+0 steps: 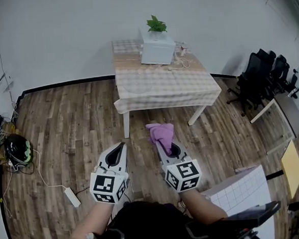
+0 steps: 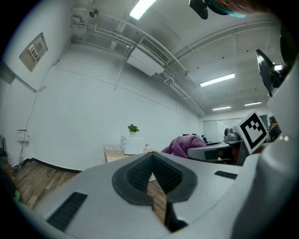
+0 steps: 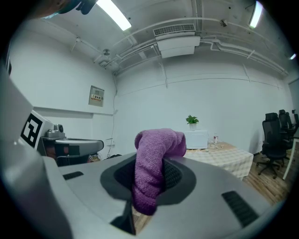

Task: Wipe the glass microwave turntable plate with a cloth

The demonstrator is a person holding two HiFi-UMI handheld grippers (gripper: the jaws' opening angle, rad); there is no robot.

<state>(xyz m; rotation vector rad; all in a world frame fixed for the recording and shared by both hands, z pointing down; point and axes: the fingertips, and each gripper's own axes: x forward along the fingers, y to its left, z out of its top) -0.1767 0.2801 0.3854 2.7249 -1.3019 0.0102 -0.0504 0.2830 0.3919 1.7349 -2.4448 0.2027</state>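
Nearest: person's forearms are reaching forward, one tool in each hand, both held over the wooden floor (image 1: 73,122).

Left gripper (image 1: 122,144) is sitting closed, its ribbed pads meeting at the tips with nothing between them. It is pointing toward the table.

Right gripper (image 1: 164,143) is running just beside the left, roughly parallel. Its jaws are pinching the purple cloth (image 1: 160,132). The cloth is bunching up over the tips and drooping back down between the pads. It is hanging in the air, apart from the left gripper and short of the table's near edge.

Low right: a white gridded board (image 1: 244,191) is leaning beside the person. Low left: a power strip (image 1: 72,197) is lying on the floor, its cord trailing toward a dark helmet (image 1: 18,150) by the left wall.

Farther on: the table (image 1: 162,85), under a checked covering, is standing against the far wall. A white box-shaped appliance (image 1: 157,50) is sitting at its far edge, a small green plant (image 1: 156,24) resting on top. Black office chairs (image 1: 261,75) are crowding the far right.
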